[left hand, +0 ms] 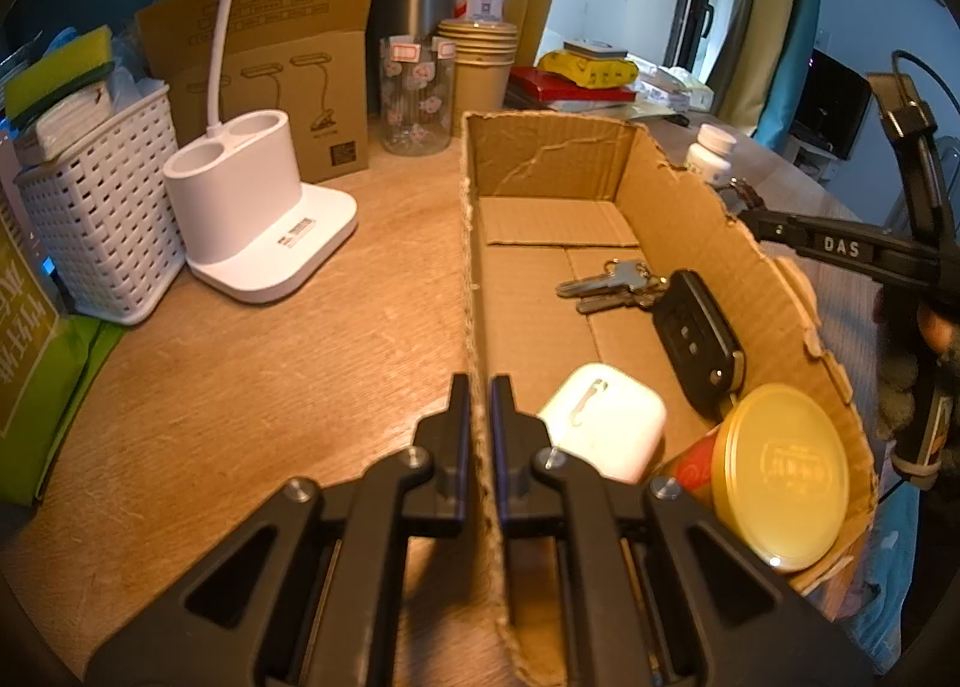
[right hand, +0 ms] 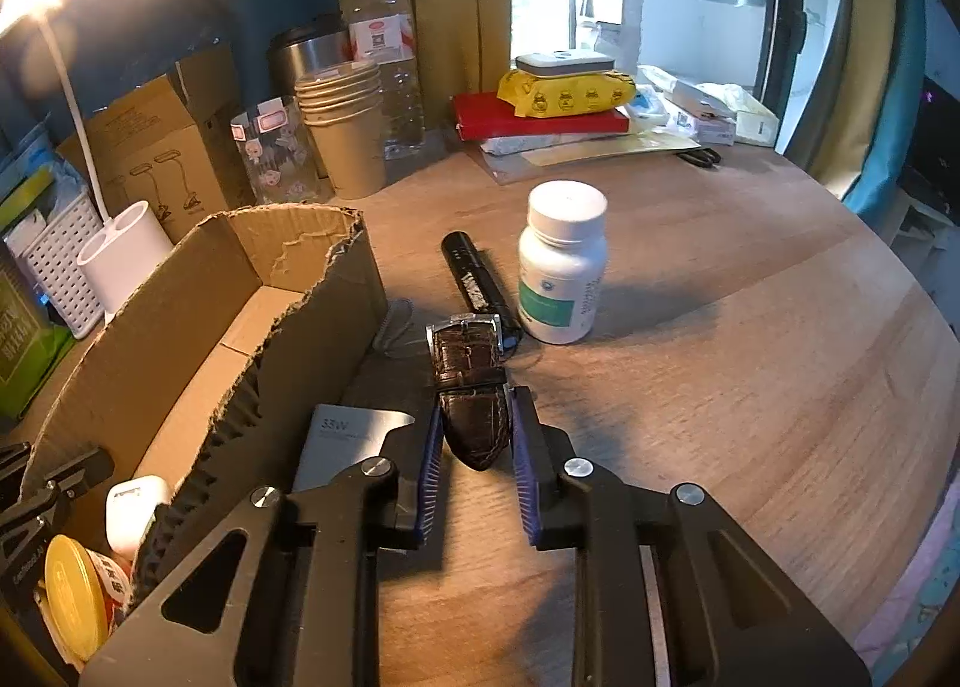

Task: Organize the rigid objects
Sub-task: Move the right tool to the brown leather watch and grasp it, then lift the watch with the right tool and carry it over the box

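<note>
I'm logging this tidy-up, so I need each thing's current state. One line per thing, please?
Left hand-held gripper: shut on the cardboard box wall.
Right hand-held gripper: shut on the watch strap.
Cardboard box: open-topped, edges torn.
Watch: on the table, outside the box.
Keys: lying in the box.
Earbud case: in the box, closed.
Gold-lidded jar: in the box, on its side.
Pill bottle: upright, capped.

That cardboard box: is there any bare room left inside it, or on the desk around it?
Inside the cardboard box, the far half beyond the keys is bare; the near end is crowded with the white case, car key and gold-lidded tin. The desk right of the pill bottle is open.
</note>
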`<move>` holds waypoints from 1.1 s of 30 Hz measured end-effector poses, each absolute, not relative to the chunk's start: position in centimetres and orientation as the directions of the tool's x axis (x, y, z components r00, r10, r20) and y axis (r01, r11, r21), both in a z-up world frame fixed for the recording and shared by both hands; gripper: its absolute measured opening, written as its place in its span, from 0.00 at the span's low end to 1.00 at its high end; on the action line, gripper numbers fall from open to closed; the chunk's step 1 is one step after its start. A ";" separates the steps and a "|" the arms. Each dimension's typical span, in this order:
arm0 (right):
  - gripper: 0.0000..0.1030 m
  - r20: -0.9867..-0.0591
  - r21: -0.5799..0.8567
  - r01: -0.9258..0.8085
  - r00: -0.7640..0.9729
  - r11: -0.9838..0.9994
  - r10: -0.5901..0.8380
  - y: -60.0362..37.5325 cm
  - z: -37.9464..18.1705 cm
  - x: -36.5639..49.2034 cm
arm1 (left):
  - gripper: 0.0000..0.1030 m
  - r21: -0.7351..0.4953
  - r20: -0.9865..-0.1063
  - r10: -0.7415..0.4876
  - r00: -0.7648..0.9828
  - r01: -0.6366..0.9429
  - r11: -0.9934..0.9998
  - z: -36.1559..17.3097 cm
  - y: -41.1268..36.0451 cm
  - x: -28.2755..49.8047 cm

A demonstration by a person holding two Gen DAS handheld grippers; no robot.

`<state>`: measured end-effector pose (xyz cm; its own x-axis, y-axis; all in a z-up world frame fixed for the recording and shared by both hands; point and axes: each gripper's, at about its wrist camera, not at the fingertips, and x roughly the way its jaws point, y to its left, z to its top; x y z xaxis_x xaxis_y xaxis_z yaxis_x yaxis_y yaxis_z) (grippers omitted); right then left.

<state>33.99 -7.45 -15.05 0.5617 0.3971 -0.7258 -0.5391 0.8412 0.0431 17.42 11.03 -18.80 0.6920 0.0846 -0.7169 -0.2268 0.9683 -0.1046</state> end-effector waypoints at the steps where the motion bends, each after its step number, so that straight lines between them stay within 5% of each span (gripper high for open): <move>1: 0.22 -0.725 0.042 -0.538 0.563 0.842 0.396 -7.7 -15.0 33.9 | 0.06 -0.105 -0.717 0.085 0.692 -0.227 0.968 -18.8 11.0 17.4; 12: 0.23 -0.752 0.012 -0.555 0.543 0.832 0.374 -9.2 -15.7 32.2 | 0.06 -0.104 -0.717 0.086 0.692 -0.227 0.968 -18.8 11.0 17.4; 14: 0.33 -0.756 0.007 -0.557 0.541 0.830 0.369 -9.1 -16.1 32.3 | 0.06 -0.104 -0.717 0.085 0.692 -0.227 0.968 -18.8 11.1 17.4; 16: 0.61 -0.754 0.010 -0.558 0.541 0.830 0.373 -9.0 -16.5 32.6 | 0.06 -0.104 -0.717 0.086 0.692 -0.228 0.968 -18.8 11.0 17.4; 33: 0.62 -0.784 -0.019 -0.595 0.508 0.803 0.357 -7.3 -18.7 35.2 | 0.06 -0.105 -0.717 0.084 0.692 -0.227 0.968 -18.9 11.1 17.4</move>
